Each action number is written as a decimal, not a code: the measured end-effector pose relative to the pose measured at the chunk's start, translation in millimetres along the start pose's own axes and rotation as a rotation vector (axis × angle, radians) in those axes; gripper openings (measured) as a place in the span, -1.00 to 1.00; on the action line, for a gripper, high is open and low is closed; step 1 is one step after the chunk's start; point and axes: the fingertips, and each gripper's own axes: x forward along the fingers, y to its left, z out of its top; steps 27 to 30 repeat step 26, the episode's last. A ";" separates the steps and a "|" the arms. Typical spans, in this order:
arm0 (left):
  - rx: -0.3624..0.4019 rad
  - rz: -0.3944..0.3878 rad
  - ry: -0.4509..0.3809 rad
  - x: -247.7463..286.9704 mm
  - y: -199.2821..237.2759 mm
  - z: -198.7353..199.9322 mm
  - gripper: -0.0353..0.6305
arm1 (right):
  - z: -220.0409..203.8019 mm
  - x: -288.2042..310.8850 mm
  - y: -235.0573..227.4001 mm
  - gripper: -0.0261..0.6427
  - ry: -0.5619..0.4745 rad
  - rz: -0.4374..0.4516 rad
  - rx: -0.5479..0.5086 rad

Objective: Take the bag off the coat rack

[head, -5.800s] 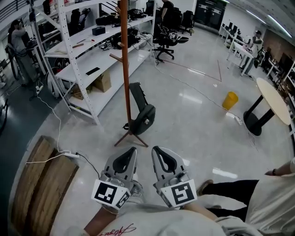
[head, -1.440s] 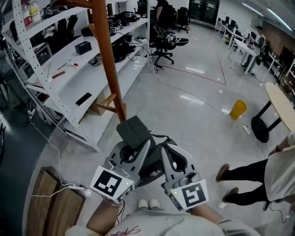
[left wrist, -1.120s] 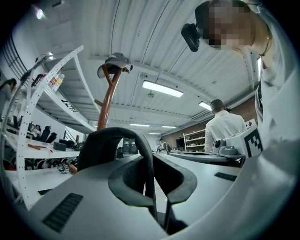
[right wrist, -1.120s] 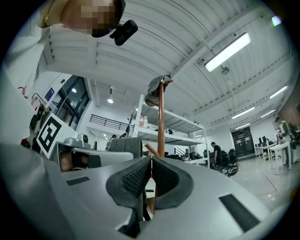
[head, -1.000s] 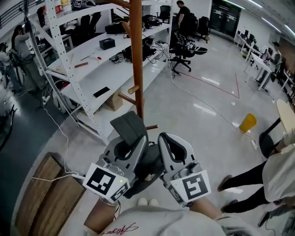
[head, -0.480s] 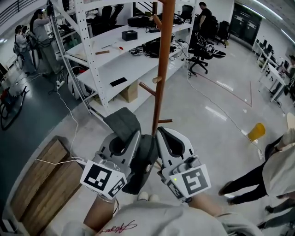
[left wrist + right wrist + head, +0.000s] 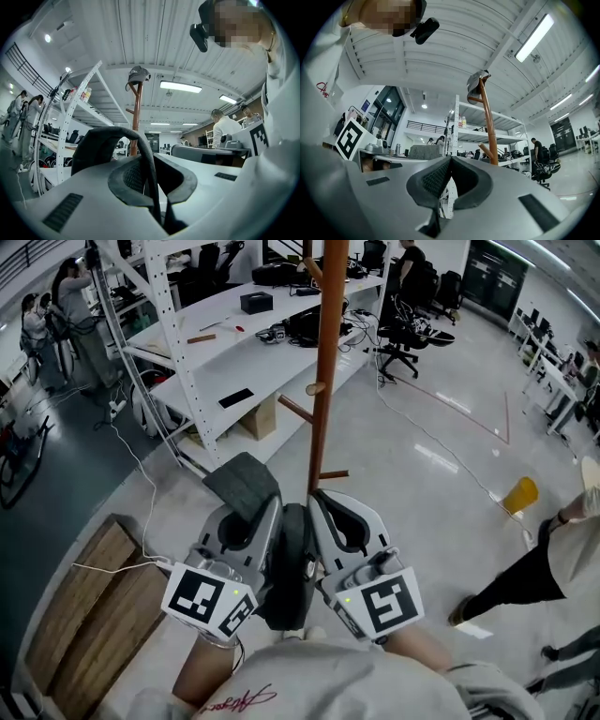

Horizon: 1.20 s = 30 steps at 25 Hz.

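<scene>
In the head view the left gripper (image 7: 261, 514) and right gripper (image 7: 326, 507) sit side by side at lower centre, tips toward the top of the frame. The dark bag (image 7: 289, 568) hangs in the narrow gap between them, its body touching both. Its strap (image 7: 110, 138) rises at the left gripper's tip and arches over that gripper's left jaw. The left gripper view shows the jaws drawn together with the strap pinched between their pads, the band running down through the cleft at centre frame. In the right gripper view, that gripper's jaws are pressed together at the tips with nothing between them; it lies just beside the bag without gripping it. The brown rack (image 7: 328, 362) stands directly above the grippers in the head view, its pole running to the top edge. A short peg (image 7: 333, 474) juts right just above the right gripper's tip, and the strap is apart from it, off to the left. Both gripper views show the rack upright beyond the jaws with a cap (image 7: 138, 75) on top. White shelves (image 7: 202, 329) fill the upper left, wooden boards (image 7: 80, 610) lie at lower left, and a yellow bin (image 7: 521, 493) stands on the floor at the right.
</scene>
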 end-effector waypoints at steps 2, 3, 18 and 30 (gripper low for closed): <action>-0.002 -0.014 0.001 2.6 -2.9 -0.7 -0.78 | 0.5 0.0 -1.4 -0.87 -0.002 -0.006 -0.005; -0.004 -0.020 0.001 4.1 -4.4 -1.1 -0.78 | 0.5 0.1 -2.5 -0.87 -0.001 -0.010 -0.006; -0.028 -0.084 0.009 10.1 -18.6 -7.4 -0.78 | -1.7 -3.0 -6.4 -0.87 -0.010 -0.060 0.012; -0.020 -0.095 0.006 12.7 -18.0 -7.8 -0.78 | -4.7 -1.0 -6.8 -0.87 -0.004 -0.064 0.010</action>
